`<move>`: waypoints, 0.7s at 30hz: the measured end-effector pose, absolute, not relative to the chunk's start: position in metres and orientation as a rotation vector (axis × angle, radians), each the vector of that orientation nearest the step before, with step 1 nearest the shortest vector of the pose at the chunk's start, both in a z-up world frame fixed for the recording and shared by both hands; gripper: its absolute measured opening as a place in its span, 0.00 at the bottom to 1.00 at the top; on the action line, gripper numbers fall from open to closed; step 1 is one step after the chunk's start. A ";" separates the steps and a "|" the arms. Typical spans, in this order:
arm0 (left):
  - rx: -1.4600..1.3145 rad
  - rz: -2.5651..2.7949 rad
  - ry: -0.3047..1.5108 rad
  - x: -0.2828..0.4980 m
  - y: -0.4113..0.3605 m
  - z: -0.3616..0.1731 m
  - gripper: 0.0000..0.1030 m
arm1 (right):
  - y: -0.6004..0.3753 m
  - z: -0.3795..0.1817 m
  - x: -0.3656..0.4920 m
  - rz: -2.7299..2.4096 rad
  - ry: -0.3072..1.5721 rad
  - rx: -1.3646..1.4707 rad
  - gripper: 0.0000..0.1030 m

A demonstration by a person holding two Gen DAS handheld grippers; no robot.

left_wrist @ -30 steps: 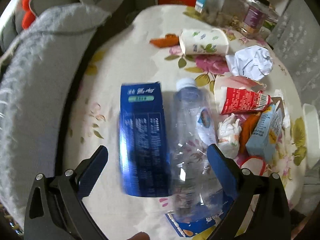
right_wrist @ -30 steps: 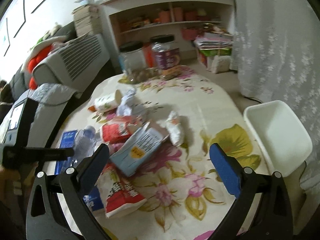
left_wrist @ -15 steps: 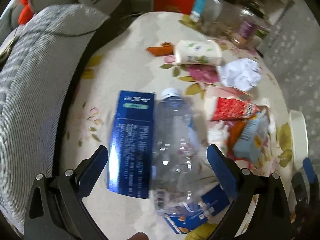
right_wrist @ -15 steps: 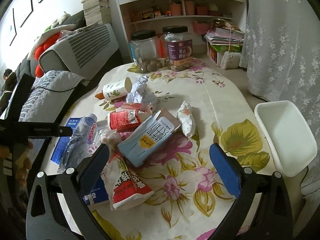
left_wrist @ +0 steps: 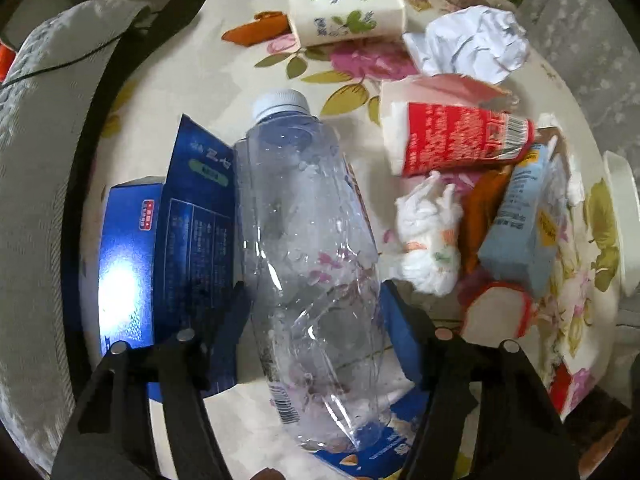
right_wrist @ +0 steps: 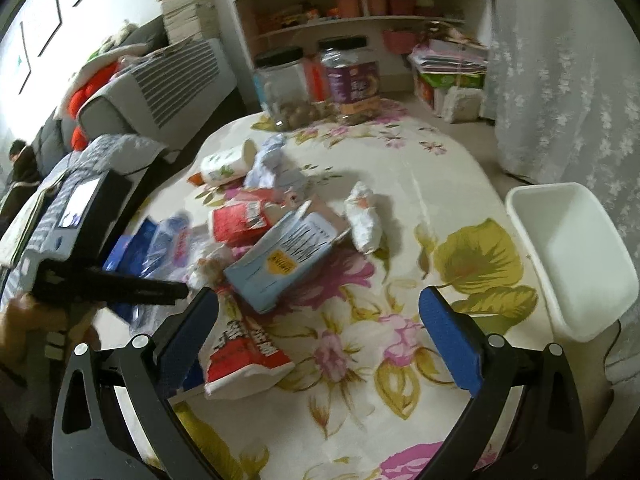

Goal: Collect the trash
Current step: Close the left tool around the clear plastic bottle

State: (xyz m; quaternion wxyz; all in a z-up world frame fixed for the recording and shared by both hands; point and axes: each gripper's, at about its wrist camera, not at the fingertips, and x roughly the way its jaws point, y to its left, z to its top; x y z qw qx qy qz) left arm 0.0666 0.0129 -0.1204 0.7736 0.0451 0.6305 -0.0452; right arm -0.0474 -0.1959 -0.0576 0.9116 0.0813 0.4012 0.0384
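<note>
Your floral tablecloth (right_wrist: 420, 184) fronts a shelf (right_wrist: 360, 20) at 12 o'clock, with two jars (right_wrist: 282, 80). One white bin (right_wrist: 576, 264) sits at 3 o'clock. Your left gripper (left_wrist: 316, 320) clamps the one clear bottle (left_wrist: 308, 216); your right gripper (right_wrist: 320, 324) gapes wide.

Tablecloth (right_wrist: 432, 184): floral print, covers the table I work over.
Jars (right_wrist: 352, 80): two, dark lids, standing side by side at the far table edge; contents unclear.
Shelf (right_wrist: 360, 20): behind the jars, against the wall, holding small pots and boxes.
Books (right_wrist: 192, 16): stacked left of the shelf.
Sofa (right_wrist: 160, 84): grey, left of my table, red item on it.
Curtain (right_wrist: 568, 80): white lace, at my right.
Frames (right_wrist: 44, 20): on the left wall.
</note>
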 end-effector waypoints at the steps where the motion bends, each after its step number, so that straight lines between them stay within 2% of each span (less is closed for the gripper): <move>1: 0.089 -0.116 1.349 0.065 0.012 -0.115 0.62 | -0.193 -0.058 -0.048 0.097 0.829 0.166 0.93; 10: 0.056 -0.166 1.201 0.050 0.017 -0.065 0.62 | -0.139 -0.071 -0.047 0.297 0.935 0.034 0.93; 15: 0.041 -0.159 1.202 0.048 0.026 -0.065 0.62 | -0.105 -0.086 -0.054 0.346 0.954 -0.148 0.93; 18: 0.041 -0.163 1.205 0.052 0.024 -0.069 0.62 | -0.105 -0.096 -0.045 0.323 0.984 -0.137 0.92; 19: 0.042 -0.168 1.203 0.051 0.025 -0.069 0.62 | -0.108 -0.099 -0.039 0.317 0.998 -0.118 0.89; 20: 0.045 -0.174 1.200 0.050 0.024 -0.068 0.62 | -0.111 -0.103 -0.033 0.312 1.019 -0.089 0.78; 21: 0.049 -0.179 1.195 0.048 0.023 -0.067 0.62 | -0.114 -0.106 -0.030 0.311 1.037 -0.069 0.59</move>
